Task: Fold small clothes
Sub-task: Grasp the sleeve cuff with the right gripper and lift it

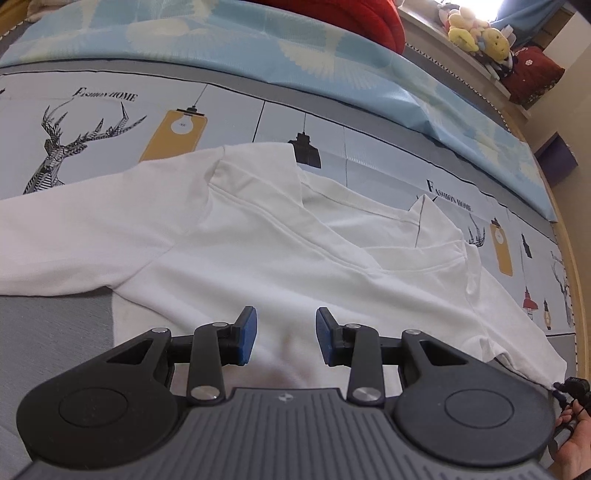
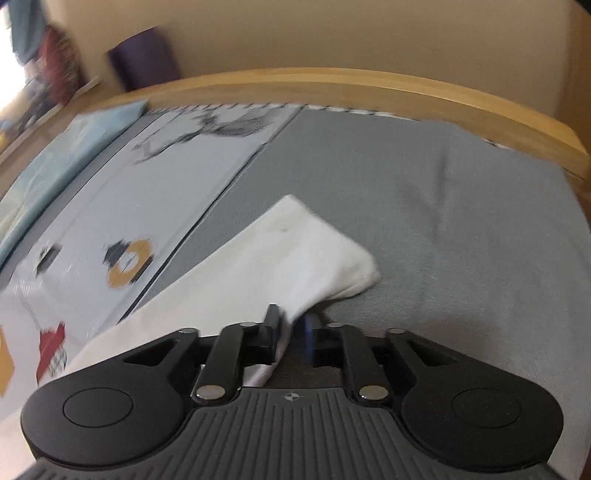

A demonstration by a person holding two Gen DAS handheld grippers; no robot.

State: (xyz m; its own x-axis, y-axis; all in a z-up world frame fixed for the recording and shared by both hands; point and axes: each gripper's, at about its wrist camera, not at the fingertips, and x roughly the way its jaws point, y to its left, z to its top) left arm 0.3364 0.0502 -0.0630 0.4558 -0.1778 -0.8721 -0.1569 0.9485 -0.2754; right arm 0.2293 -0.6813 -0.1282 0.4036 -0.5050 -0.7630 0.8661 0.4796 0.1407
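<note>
Item: white cotton short-sleeved T-shirt [image 1: 258, 258], lying spread on a bed. Left wrist view: body of the shirt flat across the middle, one sleeve [image 1: 66, 236] reaching out to the left edge, neckline area rumpled into several folds, hem corner running to the lower right.

Support: bed covered by a grey woven sheet [image 2: 443, 221] and a pale printed panel [image 1: 110, 110] with deer heads, hanging lamps and lettering. A light blue patterned quilt [image 1: 258, 48] lies along the far side. Wooden bed frame rail [image 2: 369, 88] curves round the far edge in the right wrist view.

Left tongs [image 1: 285, 336]: black arms, blue pads [image 1: 248, 334], standing apart above the white cloth, nothing between them; no contact with the shirt can be made out.

Right tongs [image 2: 291, 332]: nearly together, with a fold of the white shirt [image 2: 288, 258] passing between them. The cloth rides against the left finger; whether the pads press on it cannot be told through the motion blur. A free corner of the shirt lies beyond the tips on the grey sheet. In the left wrist view the right tongs [image 1: 570, 387] appear at the shirt's lower right corner, with a hand [image 1: 576, 439] just below.

Background: red cushion [image 1: 354, 18], yellow plush toys [image 1: 476, 29] on a ledge, dark purple box [image 2: 144, 59] against the wall.
</note>
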